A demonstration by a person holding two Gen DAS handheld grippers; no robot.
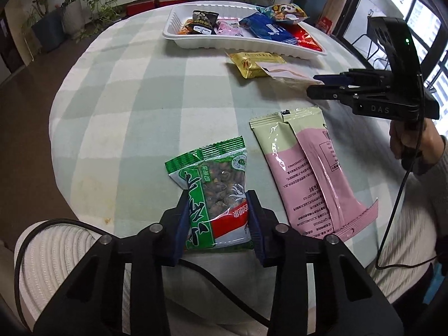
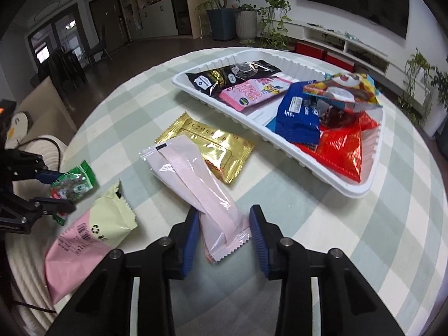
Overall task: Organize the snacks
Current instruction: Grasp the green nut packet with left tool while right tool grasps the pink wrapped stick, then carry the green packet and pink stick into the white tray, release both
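A green see-through pack of nuts (image 1: 218,184) lies near the table's front edge, and my left gripper (image 1: 219,218) is shut on its lower half, both blue pads against its sides. The right wrist view shows this left gripper (image 2: 60,193) and the green pack (image 2: 75,184) at far left. My right gripper (image 2: 225,226) is shut on the near end of a long pale pink packet (image 2: 196,179), which rests partly on a gold packet (image 2: 212,140). The left wrist view has the right gripper (image 1: 316,85) at the pale pink packet (image 1: 282,71) beside the gold packet (image 1: 252,61).
A white tray (image 2: 350,190) holding several snack bags sits at the far side of the checked tablecloth (image 1: 140,98). A pink-and-cream bag (image 1: 305,173) lies flat between the two grippers. A person's hand (image 1: 411,142) holds the right gripper. A white ribbed cushion (image 1: 56,252) lies below the table edge.
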